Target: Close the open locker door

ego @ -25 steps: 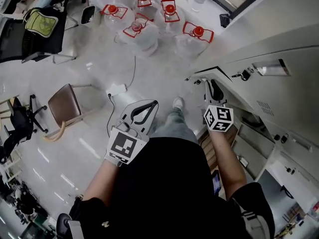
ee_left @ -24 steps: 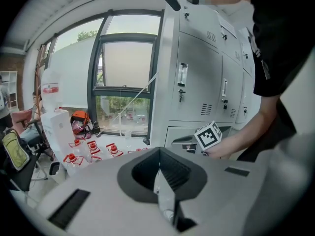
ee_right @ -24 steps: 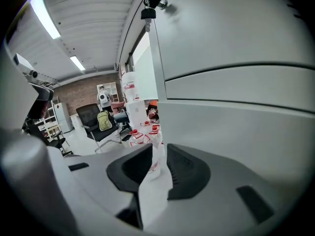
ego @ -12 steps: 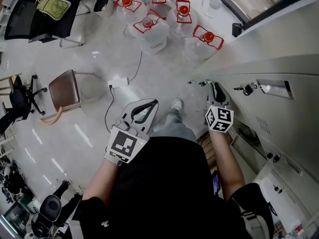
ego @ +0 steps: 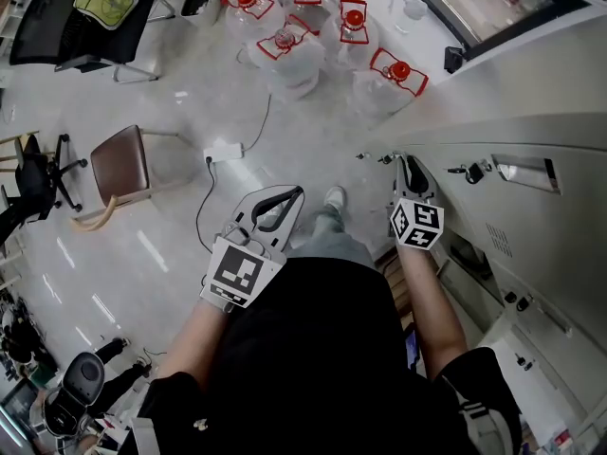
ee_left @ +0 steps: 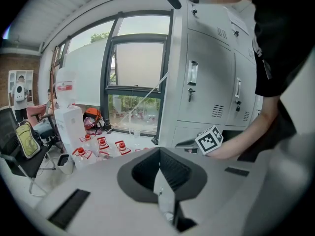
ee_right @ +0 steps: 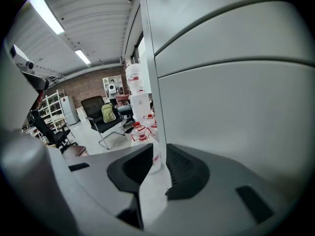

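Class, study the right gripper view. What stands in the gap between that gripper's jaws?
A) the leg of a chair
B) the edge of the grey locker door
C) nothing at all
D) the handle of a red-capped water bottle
B: in the right gripper view, the pale edge of the locker door runs down into the gap of the right gripper, whose jaws stand apart on either side of it.

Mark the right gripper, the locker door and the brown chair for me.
right gripper [ego: 408, 167]: head view, between its jaw tips.
locker door [ee_right: 221, 112]: right gripper view, its flat grey face.
brown chair [ego: 120, 164]: head view, seat middle.
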Tool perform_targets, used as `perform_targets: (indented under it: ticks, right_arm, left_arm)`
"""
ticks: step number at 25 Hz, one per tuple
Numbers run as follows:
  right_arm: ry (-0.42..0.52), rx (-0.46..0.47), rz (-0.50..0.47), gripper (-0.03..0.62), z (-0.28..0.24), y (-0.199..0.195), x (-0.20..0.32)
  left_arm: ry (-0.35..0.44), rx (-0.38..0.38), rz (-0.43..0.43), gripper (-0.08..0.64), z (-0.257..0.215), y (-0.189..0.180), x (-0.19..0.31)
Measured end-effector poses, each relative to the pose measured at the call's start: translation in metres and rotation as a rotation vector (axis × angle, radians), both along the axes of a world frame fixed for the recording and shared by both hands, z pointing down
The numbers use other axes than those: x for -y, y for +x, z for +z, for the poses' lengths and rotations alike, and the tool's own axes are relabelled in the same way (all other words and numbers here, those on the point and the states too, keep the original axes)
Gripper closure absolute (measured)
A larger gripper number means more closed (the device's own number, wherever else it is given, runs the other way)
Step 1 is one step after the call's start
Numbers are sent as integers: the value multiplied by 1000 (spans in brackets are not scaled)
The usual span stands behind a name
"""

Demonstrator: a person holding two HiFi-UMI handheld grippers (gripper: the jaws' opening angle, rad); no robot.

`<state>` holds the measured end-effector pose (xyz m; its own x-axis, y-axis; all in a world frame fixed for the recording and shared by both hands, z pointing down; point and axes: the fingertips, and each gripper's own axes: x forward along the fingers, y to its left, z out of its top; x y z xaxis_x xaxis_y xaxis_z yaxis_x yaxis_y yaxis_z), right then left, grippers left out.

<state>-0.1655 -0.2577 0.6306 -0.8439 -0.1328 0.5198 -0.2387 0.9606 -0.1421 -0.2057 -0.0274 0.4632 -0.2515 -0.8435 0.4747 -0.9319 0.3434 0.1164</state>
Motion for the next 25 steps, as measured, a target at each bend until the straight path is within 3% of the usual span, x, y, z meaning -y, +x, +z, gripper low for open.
perform_targets:
  ticks: [8,16,25]
  right_arm:
    - [14,7,42,495,-23,-2,-15]
    - [29,30,80,495,-63,7,-65]
    - [59,79,164,497,-110,41,-130]
  left_arm:
    - [51,4,35,539,-9,-8,-17]
    - [117,-16,106,538,-18,-19,-45]
    - [179,-31,272,538,-25,-6,-70]
